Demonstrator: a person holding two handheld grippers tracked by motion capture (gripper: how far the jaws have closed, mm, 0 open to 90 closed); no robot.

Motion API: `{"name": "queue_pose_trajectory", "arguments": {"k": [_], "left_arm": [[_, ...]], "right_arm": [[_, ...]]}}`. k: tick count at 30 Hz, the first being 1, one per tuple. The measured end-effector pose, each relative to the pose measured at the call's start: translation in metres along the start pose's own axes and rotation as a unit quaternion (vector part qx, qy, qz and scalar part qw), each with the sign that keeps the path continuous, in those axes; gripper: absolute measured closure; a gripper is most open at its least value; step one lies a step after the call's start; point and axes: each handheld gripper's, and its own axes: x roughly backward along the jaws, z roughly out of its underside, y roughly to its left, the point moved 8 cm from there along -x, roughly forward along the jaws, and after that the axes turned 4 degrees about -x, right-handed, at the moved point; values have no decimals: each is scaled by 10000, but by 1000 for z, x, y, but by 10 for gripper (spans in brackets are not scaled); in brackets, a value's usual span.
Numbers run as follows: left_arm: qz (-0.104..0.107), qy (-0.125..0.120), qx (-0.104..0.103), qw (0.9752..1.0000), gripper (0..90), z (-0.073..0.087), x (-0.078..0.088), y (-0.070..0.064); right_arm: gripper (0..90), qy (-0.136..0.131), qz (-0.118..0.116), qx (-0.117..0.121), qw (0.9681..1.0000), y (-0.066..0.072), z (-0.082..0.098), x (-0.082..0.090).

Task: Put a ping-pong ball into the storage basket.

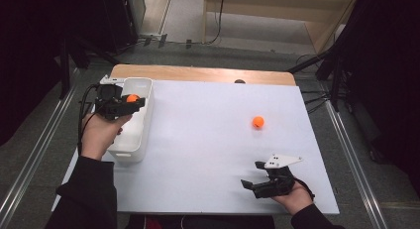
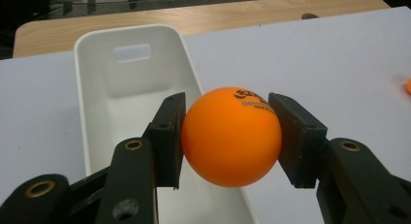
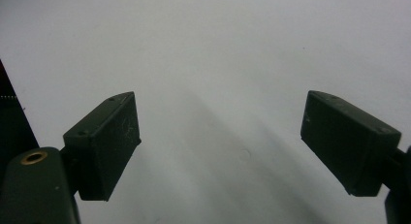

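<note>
White, matte tabletop over a wooden desk edge fills the scene, with dark floor around it. At the far left, the left gripper [image 2: 228, 136] clamps a smooth, glossy orange ping-pong ball [image 2: 231, 136] between its flat black pads, held directly above the long white plastic bin [image 2: 97, 88], whose length runs away from the person. The right gripper [image 3: 220, 146] rests near the front right edge, jaws spread and empty, nearer than the left to a second orange ball [image 1: 257, 122] lying beyond it.

We wear black sleeves [image 1: 86, 199]; our grippers are black, with brass rivets, block fingers [image 3: 104, 136] and trailing cables.
</note>
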Motion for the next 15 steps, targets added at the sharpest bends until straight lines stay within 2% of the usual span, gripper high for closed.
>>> {"name": "queue_pose_trajectory", "arguments": {"k": [9,15], "left_arm": [[-248,-26,118,9996,510,5,-9,7],[-318,27,176,9993,511,10,-15,13]], "right_arm": [[125,2,7,-3,10000,0,0,0],[125,2,7,-5,10000,1,0,0]]}}
